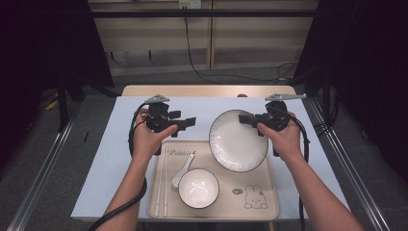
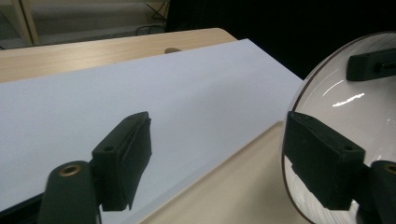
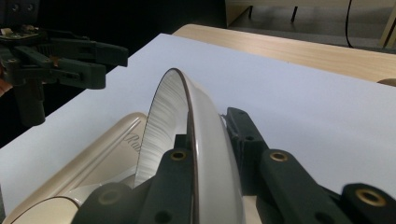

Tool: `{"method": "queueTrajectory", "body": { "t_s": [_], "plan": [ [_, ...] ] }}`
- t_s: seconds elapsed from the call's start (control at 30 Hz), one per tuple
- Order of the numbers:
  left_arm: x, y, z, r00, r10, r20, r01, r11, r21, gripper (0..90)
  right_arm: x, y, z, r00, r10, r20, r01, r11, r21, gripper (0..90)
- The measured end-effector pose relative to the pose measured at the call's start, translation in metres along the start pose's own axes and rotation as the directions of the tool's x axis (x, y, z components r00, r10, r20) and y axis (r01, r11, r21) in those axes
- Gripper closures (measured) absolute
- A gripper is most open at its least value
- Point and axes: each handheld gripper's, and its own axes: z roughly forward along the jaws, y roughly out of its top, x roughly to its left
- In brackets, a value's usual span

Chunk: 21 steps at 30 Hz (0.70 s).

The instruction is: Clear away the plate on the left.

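A large white plate (image 1: 238, 139) with a dark rim is tilted up over the far right part of a beige tray (image 1: 269, 202). My right gripper (image 1: 246, 119) is shut on the plate's far rim, and in the right gripper view the rim (image 3: 163, 112) stands on edge between its jaws (image 3: 208, 128). Left of the plate, my left gripper (image 1: 187, 122) stands open above the tray's far left corner. Its pads (image 2: 219, 123) are wide apart with nothing between them, and the plate (image 2: 345, 98) lies just beyond the right one.
On the tray lie a small white bowl (image 1: 198, 188), a white spoon (image 1: 183, 168) and a pair of chopsticks (image 1: 162, 183). The tray rests on a pale mat (image 1: 120, 159) over a wooden table. Dark curtains flank both sides.
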Motion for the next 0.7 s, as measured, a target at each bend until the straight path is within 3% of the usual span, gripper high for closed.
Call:
{"method": "queueTrajectory", "body": {
  "t_s": [0.27,0.3,0.4,0.7],
  "plan": [
    [0.012,-0.015,-0.009,0.9991,0.0,-0.043,0.0,0.9999,0.013,15.4,-0.001,-0.005,0.002,0.9992,-0.021,0.034,0.02,0.999,0.031,80.9],
    [0.013,-0.017,-0.01,0.9989,-0.017,-0.045,0.018,0.9998,0.002,15.3,-0.001,-0.006,0.002,0.9991,-0.019,0.037,0.018,0.999,0.031,80.9],
    [0.015,-0.022,-0.013,0.9981,-0.021,-0.058,0.021,0.9998,0.001,13.1,-0.003,-0.01,0.003,0.9992,-0.013,0.037,0.012,1.0,0.021,80.9],
    [0.025,-0.036,-0.018,0.9952,-0.003,-0.098,0.005,0.9998,0.019,10.3,-0.004,-0.02,0.007,0.9988,-0.009,0.049,0.008,1.0,0.025,80.8]
  ]
}}
